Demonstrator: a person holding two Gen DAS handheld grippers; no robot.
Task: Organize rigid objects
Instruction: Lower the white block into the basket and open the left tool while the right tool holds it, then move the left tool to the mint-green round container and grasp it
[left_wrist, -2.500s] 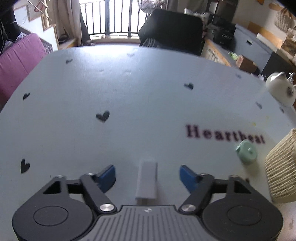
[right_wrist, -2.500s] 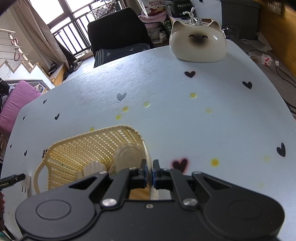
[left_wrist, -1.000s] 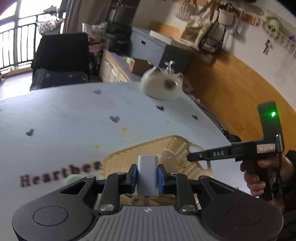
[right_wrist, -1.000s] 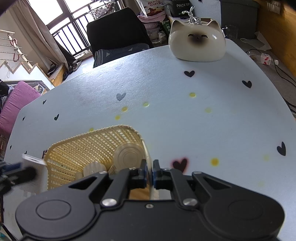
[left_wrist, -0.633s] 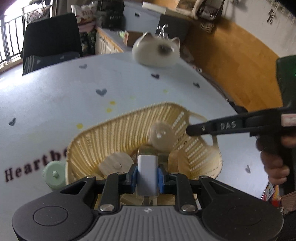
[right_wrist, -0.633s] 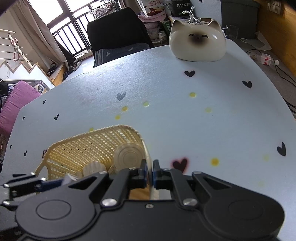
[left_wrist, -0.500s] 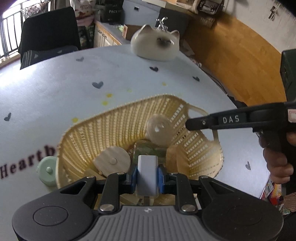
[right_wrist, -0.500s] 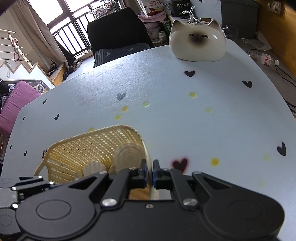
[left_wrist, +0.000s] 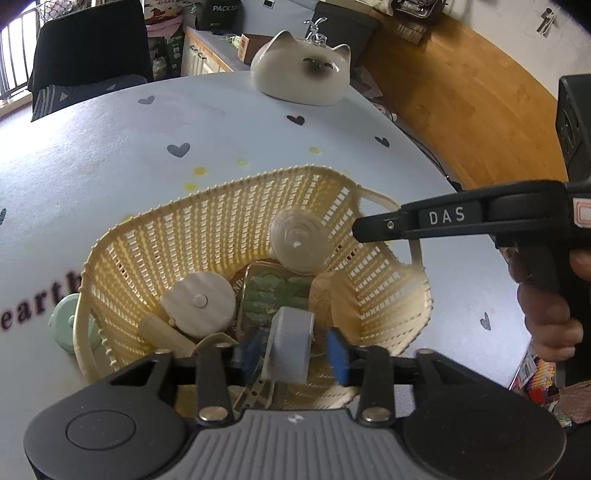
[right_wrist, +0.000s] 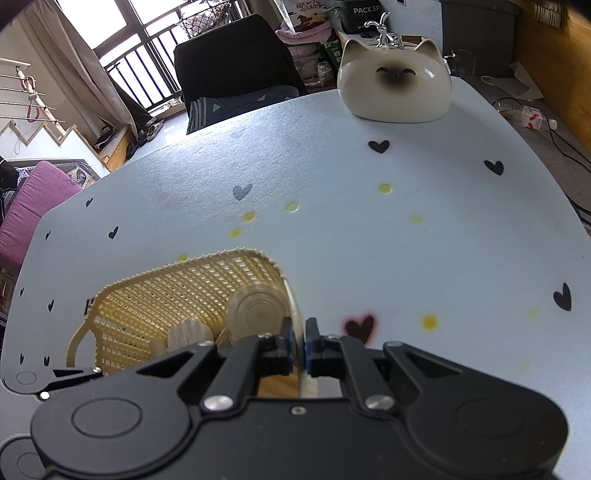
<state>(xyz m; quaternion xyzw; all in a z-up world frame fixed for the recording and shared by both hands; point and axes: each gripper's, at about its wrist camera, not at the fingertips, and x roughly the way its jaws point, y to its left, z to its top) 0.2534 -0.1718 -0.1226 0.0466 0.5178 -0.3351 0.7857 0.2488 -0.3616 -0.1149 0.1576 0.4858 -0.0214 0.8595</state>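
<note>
A cream woven basket (left_wrist: 207, 229) stands on the white heart-print table (left_wrist: 110, 166). It holds round lids (left_wrist: 199, 301), a clear round lid (left_wrist: 295, 240), a green tin (left_wrist: 273, 291) and other pieces. My left gripper (left_wrist: 295, 354) hangs over the basket's near side, jaws apart, with a white rectangular block (left_wrist: 290, 343) loose between them. My right gripper (right_wrist: 298, 347) is shut on the basket's right rim (right_wrist: 291, 295); it also shows in the left wrist view (left_wrist: 443, 218).
A pale green round lid (left_wrist: 64, 325) lies on the table outside the basket's left wall. A ceramic cat-shaped pot (left_wrist: 301, 83) stands at the table's far edge. A black chair (right_wrist: 236, 70) is behind the table.
My left gripper carried the white block from the table to above the basket, then opened its jaws, so the block is no longer clamped. The right gripper has not moved.
</note>
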